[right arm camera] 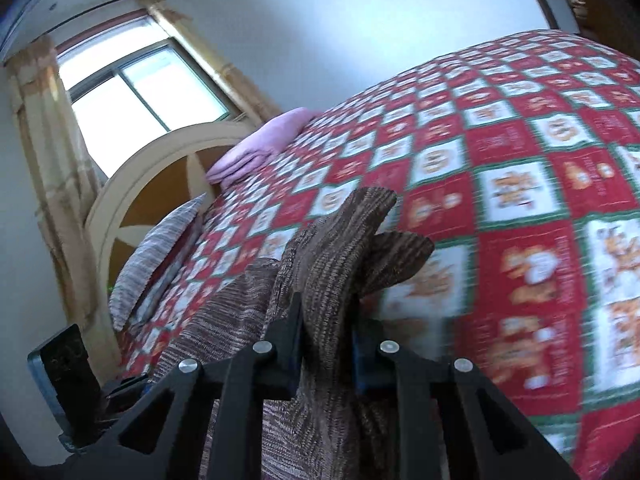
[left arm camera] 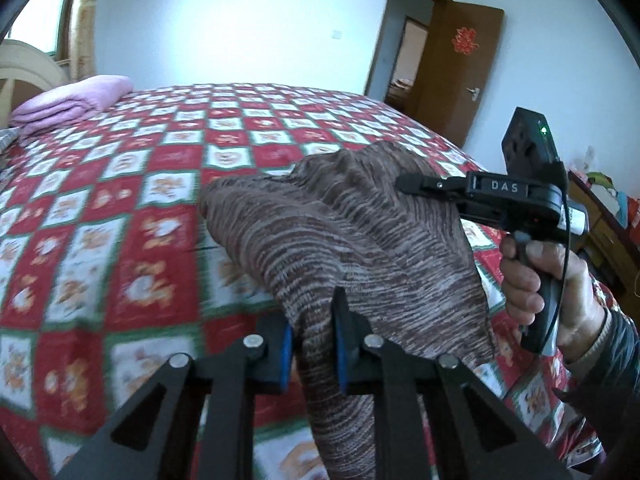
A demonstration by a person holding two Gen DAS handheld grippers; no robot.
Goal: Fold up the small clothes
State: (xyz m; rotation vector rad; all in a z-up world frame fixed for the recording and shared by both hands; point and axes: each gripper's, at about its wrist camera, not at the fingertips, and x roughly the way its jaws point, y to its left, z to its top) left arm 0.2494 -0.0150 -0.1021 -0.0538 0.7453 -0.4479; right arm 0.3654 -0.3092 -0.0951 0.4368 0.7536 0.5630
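Note:
A brown striped knit garment [left arm camera: 340, 232] hangs in the air above the bed, held by both grippers. My left gripper [left arm camera: 314, 344] is shut on a bunched edge of it, close to the camera. My right gripper [left arm camera: 416, 188] shows in the left wrist view from the side, held in a hand, shut on the garment's upper right part. In the right wrist view my right gripper [right arm camera: 326, 324] pinches a thick fold of the garment [right arm camera: 340, 248], whose corners stick up past the fingers.
A red, white and green checked quilt [left arm camera: 120, 200] covers the bed below. A folded pink blanket [left arm camera: 76, 98] and a grey striped pillow [right arm camera: 160, 256] lie near the headboard [right arm camera: 168, 168]. A brown door [left arm camera: 456, 68] stands open at the right.

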